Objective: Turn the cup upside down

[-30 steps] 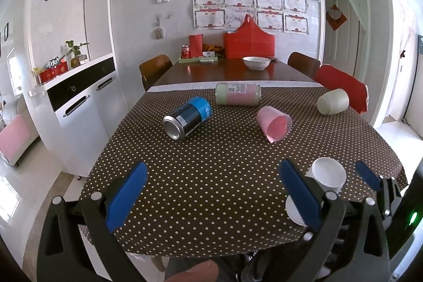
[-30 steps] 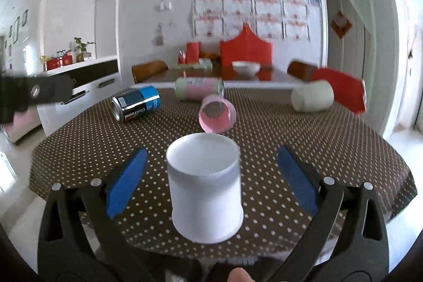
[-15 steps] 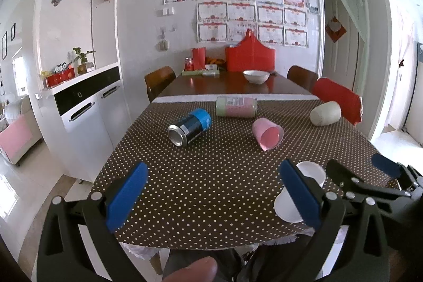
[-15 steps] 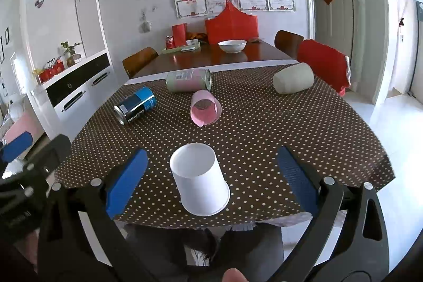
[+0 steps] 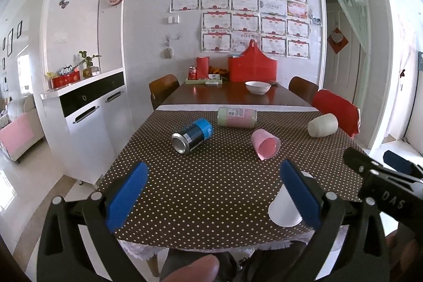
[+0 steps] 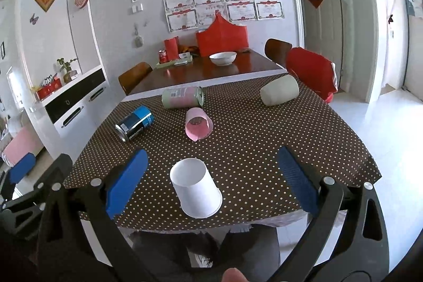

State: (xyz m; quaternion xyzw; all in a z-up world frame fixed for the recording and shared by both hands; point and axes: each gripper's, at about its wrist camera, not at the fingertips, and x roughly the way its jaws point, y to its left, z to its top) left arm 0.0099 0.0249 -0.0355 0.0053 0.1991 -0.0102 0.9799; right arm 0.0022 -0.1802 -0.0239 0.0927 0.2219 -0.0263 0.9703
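A white paper cup (image 6: 197, 193) stands upside down, wide rim on the dotted tablecloth, near the table's front edge. In the left wrist view the cup (image 5: 283, 210) is partly hidden behind the right finger. My right gripper (image 6: 211, 186) is open and empty, held back above and in front of the cup, apart from it. My left gripper (image 5: 214, 196) is open and empty over the front of the table, to the left of the cup. The right gripper also shows at the right edge of the left wrist view (image 5: 380, 168).
A pink cup (image 6: 198, 124), a blue can (image 6: 134, 123), a pink-green can (image 6: 182, 96) and a beige cup (image 6: 280, 91) lie on their sides farther back. A white bowl (image 6: 223, 58) sits on the bare wooden table beyond. Red-covered chair (image 6: 312, 73) at right, white cabinet (image 5: 90, 112) at left.
Both grippers have pulled back and up from the table. The white cup, earlier close between the right fingers, now stands farther away and smaller. The cup itself has not moved.
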